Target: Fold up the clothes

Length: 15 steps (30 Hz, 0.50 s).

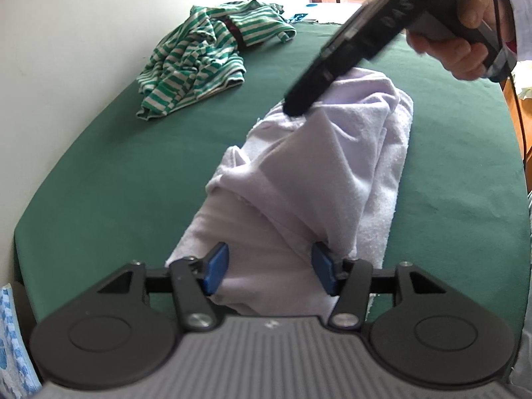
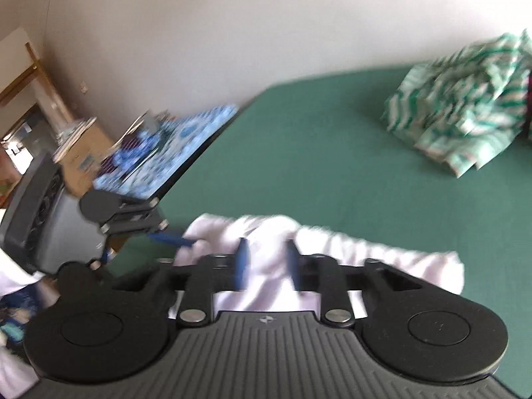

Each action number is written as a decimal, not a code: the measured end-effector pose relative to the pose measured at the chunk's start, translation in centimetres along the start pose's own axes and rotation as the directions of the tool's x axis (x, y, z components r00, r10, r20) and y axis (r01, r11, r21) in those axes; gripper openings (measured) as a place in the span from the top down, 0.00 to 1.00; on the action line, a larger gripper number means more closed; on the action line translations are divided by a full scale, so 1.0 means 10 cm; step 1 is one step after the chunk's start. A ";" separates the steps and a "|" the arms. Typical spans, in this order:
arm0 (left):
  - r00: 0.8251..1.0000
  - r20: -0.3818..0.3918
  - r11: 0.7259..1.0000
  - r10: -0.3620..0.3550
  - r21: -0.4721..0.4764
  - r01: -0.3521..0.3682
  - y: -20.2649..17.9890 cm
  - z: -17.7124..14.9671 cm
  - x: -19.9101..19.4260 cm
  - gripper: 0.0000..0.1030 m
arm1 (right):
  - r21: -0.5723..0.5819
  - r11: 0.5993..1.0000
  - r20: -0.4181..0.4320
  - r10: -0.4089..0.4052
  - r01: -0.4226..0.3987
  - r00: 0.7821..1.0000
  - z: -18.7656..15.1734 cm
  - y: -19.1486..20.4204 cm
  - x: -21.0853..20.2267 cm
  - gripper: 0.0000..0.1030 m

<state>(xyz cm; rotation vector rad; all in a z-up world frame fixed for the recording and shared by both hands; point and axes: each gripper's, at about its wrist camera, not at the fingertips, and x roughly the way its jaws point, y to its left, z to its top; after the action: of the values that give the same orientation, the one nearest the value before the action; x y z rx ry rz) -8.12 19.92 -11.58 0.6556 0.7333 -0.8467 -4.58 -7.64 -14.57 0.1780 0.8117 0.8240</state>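
Observation:
A white garment (image 1: 316,166) lies in a long, loosely folded bundle down the middle of the green table cover (image 1: 116,166). My left gripper (image 1: 270,271) stands open at its near end, blue pads apart with the cloth lying between them. My right gripper (image 1: 294,108), held by a hand (image 1: 465,46), comes in from the upper right, and its tip rests at the bundle's far part. The blurred right wrist view shows the right gripper (image 2: 267,262) open over the white garment (image 2: 382,256). There, a blue finger (image 2: 173,241) of the left gripper touches the cloth's end.
A crumpled green-and-white striped garment (image 1: 199,56) lies at the far side of the table (image 2: 332,149), also seen as a striped heap (image 2: 465,99). A blue patterned cloth (image 2: 186,133) and a cardboard box (image 2: 86,153) sit beyond the table's edge, against the pale wall.

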 end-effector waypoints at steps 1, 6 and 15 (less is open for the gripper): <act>1.000 0.000 1.000 0.002 0.000 -0.002 0.00 0.00 0.00 0.42 | 0.007 1.000 -0.010 0.018 -0.018 1.000 0.01 0.01 0.05 0.56; 1.000 0.004 1.000 0.012 0.008 -0.012 -0.01 0.01 -0.01 0.42 | 0.032 0.998 -0.067 0.064 -0.062 0.996 0.04 0.03 0.23 0.94; 1.000 0.009 1.000 0.020 0.004 -0.020 -0.02 0.01 0.00 0.42 | -0.160 0.971 0.034 -0.176 0.179 0.984 0.15 0.17 0.24 0.91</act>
<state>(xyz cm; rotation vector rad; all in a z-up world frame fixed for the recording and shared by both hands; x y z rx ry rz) -8.26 19.75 -11.57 0.6619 0.7161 -0.8326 -3.55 -4.55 -14.21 -0.0317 0.7267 0.7147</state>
